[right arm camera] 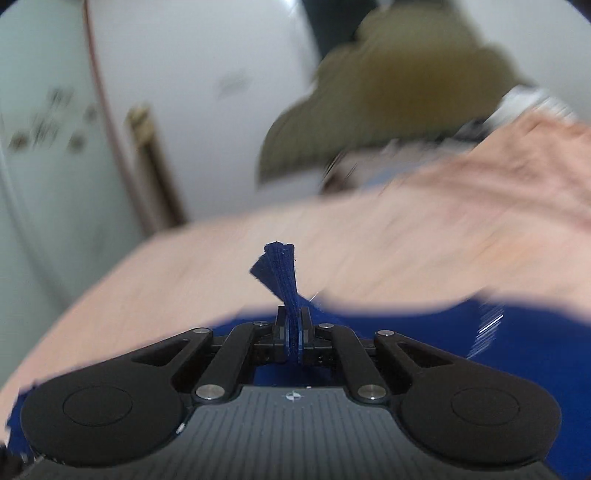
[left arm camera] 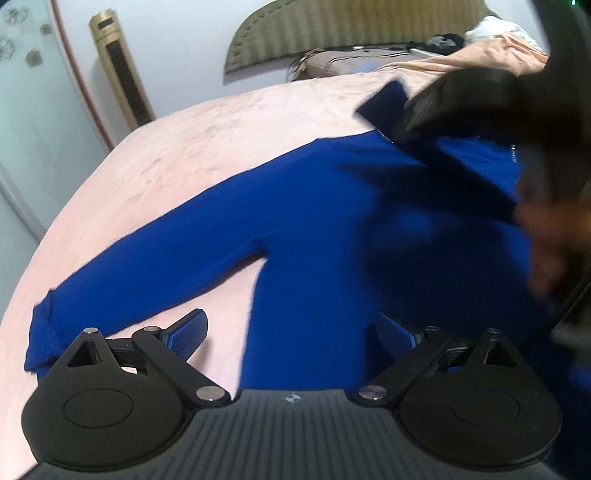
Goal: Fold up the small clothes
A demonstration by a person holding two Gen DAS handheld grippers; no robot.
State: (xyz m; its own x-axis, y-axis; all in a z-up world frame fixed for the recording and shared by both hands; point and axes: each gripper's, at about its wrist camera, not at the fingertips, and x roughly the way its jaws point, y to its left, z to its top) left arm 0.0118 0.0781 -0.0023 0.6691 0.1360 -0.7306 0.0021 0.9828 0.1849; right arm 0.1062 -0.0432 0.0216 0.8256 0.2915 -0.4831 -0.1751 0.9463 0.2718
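Note:
A royal-blue long-sleeved sweater [left arm camera: 332, 229] lies flat on a pink bed cover [left arm camera: 192, 147], one sleeve stretched toward the lower left. My left gripper [left arm camera: 295, 332] is open low over the sweater's side, its left pad over the cover and its right pad over the cloth. My right gripper [right arm camera: 293, 328] is shut on a sleeve cuff [right arm camera: 279, 269] that sticks up between its pads. In the left wrist view it [left arm camera: 402, 110] holds that sleeve [left arm camera: 384, 99] lifted over the sweater's body. The right wrist view is motion-blurred.
A padded olive headboard [left arm camera: 351, 29] stands at the far end of the bed. A bunched peach blanket [left arm camera: 480, 55] and dark items lie by it. A gold tower fan [left arm camera: 122, 70] and a glass door [left arm camera: 29, 110] are to the left.

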